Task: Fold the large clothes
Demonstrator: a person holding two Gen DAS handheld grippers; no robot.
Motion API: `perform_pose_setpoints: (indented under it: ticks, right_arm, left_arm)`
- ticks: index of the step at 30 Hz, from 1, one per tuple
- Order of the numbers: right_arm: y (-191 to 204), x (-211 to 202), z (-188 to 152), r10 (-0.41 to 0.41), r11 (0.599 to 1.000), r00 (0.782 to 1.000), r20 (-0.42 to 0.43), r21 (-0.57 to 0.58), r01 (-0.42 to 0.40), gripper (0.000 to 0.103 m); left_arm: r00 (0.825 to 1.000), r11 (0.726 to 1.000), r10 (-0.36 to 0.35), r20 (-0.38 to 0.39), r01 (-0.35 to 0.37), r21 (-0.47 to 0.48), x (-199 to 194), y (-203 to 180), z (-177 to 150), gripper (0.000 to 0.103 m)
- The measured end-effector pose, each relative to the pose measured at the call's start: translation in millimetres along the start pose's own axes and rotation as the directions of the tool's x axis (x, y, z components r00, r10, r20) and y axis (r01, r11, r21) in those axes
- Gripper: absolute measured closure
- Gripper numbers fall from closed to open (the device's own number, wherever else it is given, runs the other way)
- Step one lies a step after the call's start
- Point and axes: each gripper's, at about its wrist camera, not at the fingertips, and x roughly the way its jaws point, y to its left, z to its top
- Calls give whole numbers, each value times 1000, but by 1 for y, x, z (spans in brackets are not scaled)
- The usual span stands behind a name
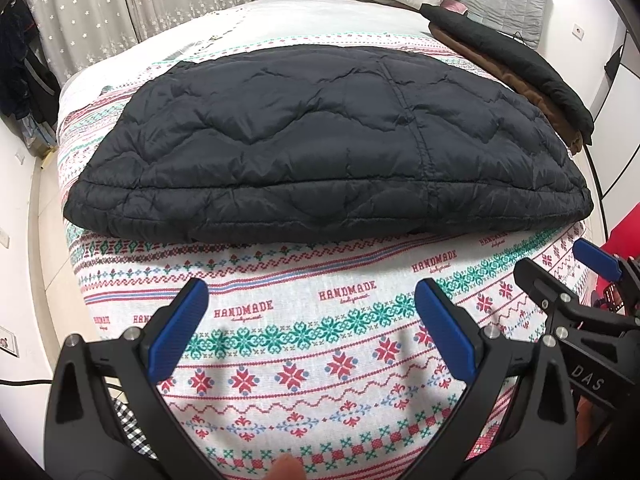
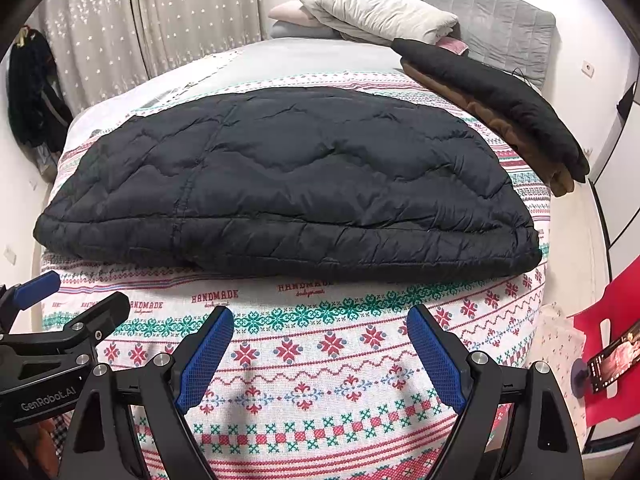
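Observation:
A large black quilted puffer garment (image 1: 320,136) lies folded into a thick flat rectangle across the middle of the bed; it also shows in the right wrist view (image 2: 288,184). My left gripper (image 1: 312,300) is open and empty, hovering over the patterned bedspread just short of the garment's near edge. My right gripper (image 2: 320,328) is open and empty, also just short of that near edge. The right gripper shows at the right of the left wrist view (image 1: 560,272), and the left gripper at the left of the right wrist view (image 2: 76,292).
The bed (image 1: 320,360) has a white spread with red and green patterns. A stack of folded black and brown clothes (image 2: 500,112) lies at the far right. Pillows (image 2: 372,12) sit by the grey headboard. A red chair with a phone (image 2: 608,360) stands at the right. Curtains hang at the back left.

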Motion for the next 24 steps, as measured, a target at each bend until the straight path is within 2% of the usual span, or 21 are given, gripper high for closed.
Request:
perform_pose_setpoints:
  ticks: [24]
  right_arm:
    - [0, 0, 0, -1, 1000, 1000, -6, 7, 1, 13]
  left_arm:
    - [999, 999, 40, 11, -41, 16, -4, 2, -1, 1]
